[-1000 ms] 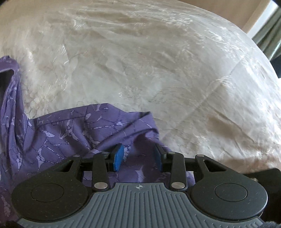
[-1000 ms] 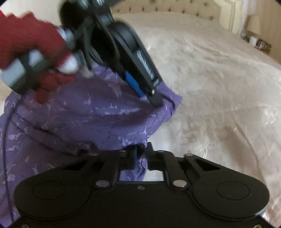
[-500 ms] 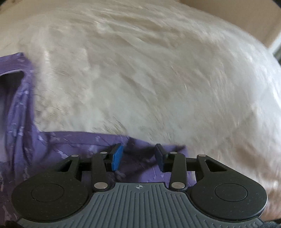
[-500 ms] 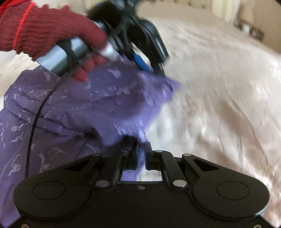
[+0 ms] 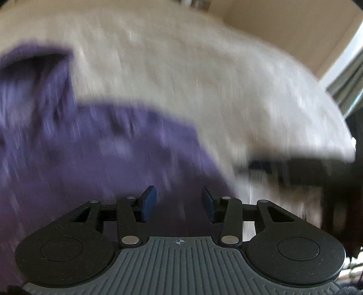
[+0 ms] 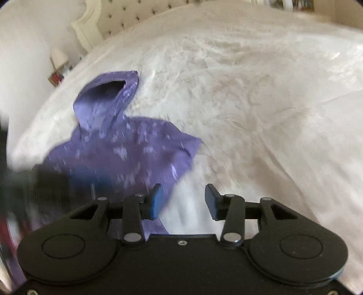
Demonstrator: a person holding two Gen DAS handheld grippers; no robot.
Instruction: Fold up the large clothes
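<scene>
A purple patterned garment (image 6: 127, 154) lies on the cream bedspread (image 6: 249, 102), one sleeve with an open cuff (image 6: 109, 88) reaching toward the headboard. My right gripper (image 6: 183, 200) hangs just off the cloth's near right edge, its jaws opening, nothing between its blue pads (image 6: 156, 199). In the blurred left wrist view the garment (image 5: 102, 154) fills the lower left. My left gripper (image 5: 179, 202) hovers over its right part, jaws opening and apart, with no cloth pinched. A dark blur at the right edge of that view is the other gripper (image 5: 317, 170).
A tufted cream headboard (image 6: 118, 20) and a small bedside lamp (image 6: 57, 59) stand at the far left of the right wrist view. The bedspread (image 5: 204, 79) stretches wide to the right of the garment. A wall and a curtain (image 5: 347, 84) show past the bed's far corner.
My right gripper has let go of the garment's edge and opened; the cloth has dropped flat on the bed. Both grippers have pulled back, and the left one's jaws stand a little wider.
</scene>
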